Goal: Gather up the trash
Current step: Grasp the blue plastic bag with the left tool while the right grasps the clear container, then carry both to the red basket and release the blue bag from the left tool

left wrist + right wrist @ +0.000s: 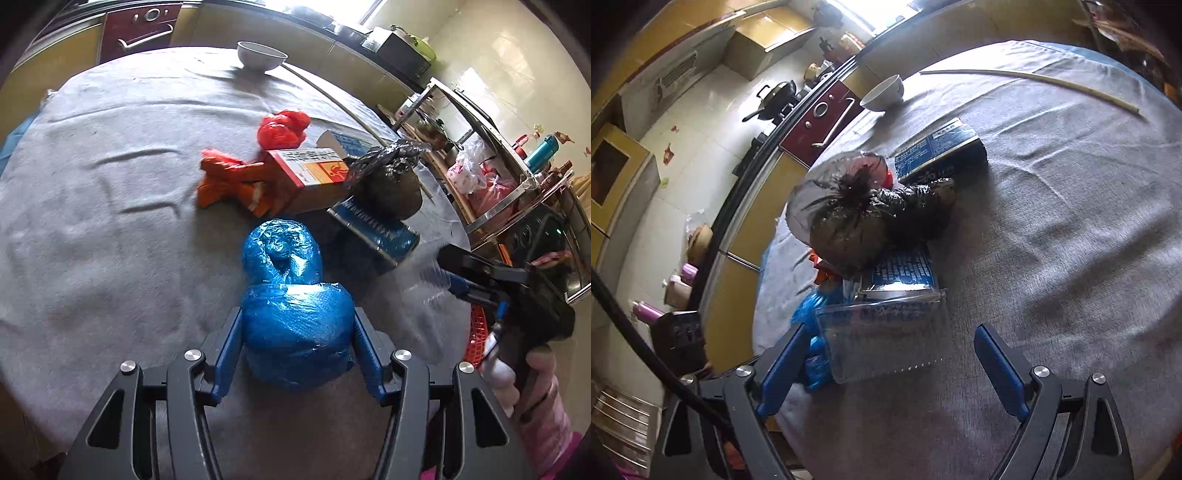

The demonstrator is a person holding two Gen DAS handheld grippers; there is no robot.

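Note:
My left gripper (297,325) is shut on a crumpled blue plastic bag (291,306), its fingers pressing both sides of the bag's near lump just above the grey tablecloth (92,221). Beyond it lie orange wrappers (232,181), a red bag (282,127), a red-and-white carton (314,177), a blue box (376,230) and a dark knotted bag (388,181). My right gripper (890,354) is open around a clear plastic box (882,339) that lies between its fingers. The dark bag (857,221) and blue boxes (938,151) lie just ahead. The right gripper also shows at the right of the left wrist view (443,266).
A white bowl (261,55) stands at the table's far edge, also in the right wrist view (884,93). A long pale stick (1034,83) lies across the far side. A metal rack (498,173) with bags stands beside the table. Kitchen cabinets and an oven (820,118) line the wall.

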